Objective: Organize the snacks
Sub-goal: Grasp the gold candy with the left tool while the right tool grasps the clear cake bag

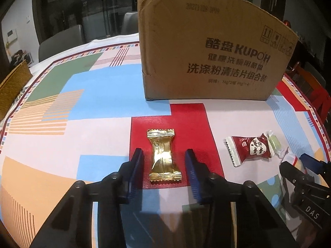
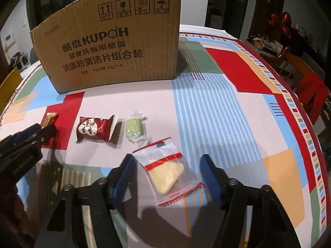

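Note:
A gold-wrapped candy [image 1: 163, 155] lies on a red patch of the tablecloth, lengthwise between the blue fingers of my left gripper [image 1: 164, 157]. The jaws stand open, with a small gap on each side of the wrapper. In the right wrist view a clear packet with red stripes and a pale yellow wafer [image 2: 165, 169] lies between the fingers of my right gripper [image 2: 167, 163], which is open; the left finger [image 2: 126, 165] is close to the packet's edge. Between the two lie a dark red heart-print snack [image 2: 95, 131] and a green candy in clear wrap [image 2: 134, 128].
A tall cardboard box [image 1: 206, 47] with printed text stands at the back of the patterned tablecloth [image 1: 103, 124]. A yellow woven object [image 1: 14, 82] sits at the left table edge. A wooden chair with red cloth [image 2: 310, 86] stands on the right, and grey chairs [image 1: 62, 41] stand behind.

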`<state>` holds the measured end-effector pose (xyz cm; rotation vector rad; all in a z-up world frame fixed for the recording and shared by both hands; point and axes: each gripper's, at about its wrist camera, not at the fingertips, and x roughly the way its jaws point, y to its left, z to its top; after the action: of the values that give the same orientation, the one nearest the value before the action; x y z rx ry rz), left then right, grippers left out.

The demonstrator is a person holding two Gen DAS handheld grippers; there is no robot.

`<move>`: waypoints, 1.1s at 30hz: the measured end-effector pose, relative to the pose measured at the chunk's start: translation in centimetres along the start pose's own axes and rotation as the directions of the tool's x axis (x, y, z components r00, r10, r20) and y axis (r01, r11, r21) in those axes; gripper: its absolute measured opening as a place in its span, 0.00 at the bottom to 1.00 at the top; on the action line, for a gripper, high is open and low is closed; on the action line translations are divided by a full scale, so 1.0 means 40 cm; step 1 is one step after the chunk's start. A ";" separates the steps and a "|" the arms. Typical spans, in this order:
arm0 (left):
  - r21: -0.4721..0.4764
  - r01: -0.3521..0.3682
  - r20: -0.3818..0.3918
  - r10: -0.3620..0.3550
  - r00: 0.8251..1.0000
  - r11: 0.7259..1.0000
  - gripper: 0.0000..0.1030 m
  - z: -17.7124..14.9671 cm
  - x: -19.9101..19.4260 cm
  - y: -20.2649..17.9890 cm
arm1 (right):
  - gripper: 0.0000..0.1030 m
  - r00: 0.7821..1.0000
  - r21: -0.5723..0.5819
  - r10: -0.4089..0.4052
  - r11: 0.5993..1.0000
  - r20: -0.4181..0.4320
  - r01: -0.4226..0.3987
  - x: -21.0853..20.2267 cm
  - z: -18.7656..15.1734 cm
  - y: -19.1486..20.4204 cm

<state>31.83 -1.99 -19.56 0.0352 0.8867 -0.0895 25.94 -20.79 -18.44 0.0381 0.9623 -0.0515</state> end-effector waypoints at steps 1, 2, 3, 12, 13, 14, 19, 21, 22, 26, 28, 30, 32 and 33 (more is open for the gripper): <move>-0.001 0.003 0.001 -0.003 1.000 1.000 0.34 0.000 0.000 -0.001 | 0.52 1.000 -0.001 0.009 1.000 0.001 -0.009 -0.001 0.001 0.001; -0.001 0.003 0.003 -0.003 1.000 1.000 0.29 0.000 0.000 -0.002 | 0.50 1.000 -0.004 0.011 1.000 0.002 -0.011 -0.003 0.000 0.003; -0.002 0.006 0.003 -0.006 1.000 1.000 0.28 0.000 -0.001 -0.002 | 0.47 1.000 -0.005 0.014 1.000 0.004 -0.013 -0.004 0.000 0.004; -0.007 0.022 0.005 -0.022 1.000 1.000 0.20 0.001 -0.005 -0.001 | 0.34 1.000 -0.004 0.018 1.000 0.008 -0.018 -0.009 -0.001 0.009; -0.008 0.023 0.004 -0.023 1.000 1.000 0.20 0.001 -0.006 0.000 | 0.34 1.000 -0.003 0.017 1.000 0.007 -0.017 -0.008 0.000 0.008; -0.008 0.023 0.004 -0.023 1.000 1.000 0.20 0.001 -0.008 0.000 | 0.34 1.000 -0.001 0.016 1.000 0.006 -0.016 -0.008 0.000 0.007; -0.009 0.026 0.012 -0.026 1.000 1.000 0.20 0.001 -0.021 0.002 | 0.34 1.000 0.005 0.013 1.000 0.013 -0.013 -0.017 0.005 0.002; -0.009 0.026 0.020 -0.026 0.999 1.000 0.20 -0.001 -0.034 0.000 | 0.34 1.000 0.006 0.014 1.000 0.022 -0.014 -0.027 0.008 0.002; -0.009 0.026 0.022 -0.026 0.999 1.000 0.20 -0.001 -0.038 0.000 | 0.34 1.000 0.006 0.014 1.000 0.026 -0.014 -0.031 0.009 0.002; -0.011 0.026 0.034 -0.026 0.999 1.000 0.20 0.000 -0.060 0.003 | 0.34 0.999 0.008 0.015 1.000 0.043 -0.016 -0.049 0.016 0.002; -0.012 0.025 0.041 -0.024 0.999 1.000 0.20 0.000 -0.073 0.005 | 0.34 0.999 0.009 0.016 1.000 0.051 -0.017 -0.057 0.019 0.002; -0.014 0.025 0.046 -0.024 0.999 1.000 0.20 0.002 -0.085 0.009 | 0.34 0.998 0.010 0.018 1.000 0.061 -0.019 -0.068 0.022 0.002; -0.014 0.023 0.052 -0.023 0.998 1.000 0.20 0.004 -0.095 0.010 | 0.34 0.997 0.011 0.021 1.000 0.070 -0.022 -0.077 0.026 0.003; -0.014 0.022 0.056 -0.021 0.998 1.000 0.20 0.005 -0.102 0.011 | 0.34 0.997 0.011 0.023 1.000 0.074 -0.024 -0.081 0.028 0.003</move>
<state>29.45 -1.33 -16.28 0.0089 0.8315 -0.1037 25.00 -20.65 -15.15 0.0584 0.8871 -0.0369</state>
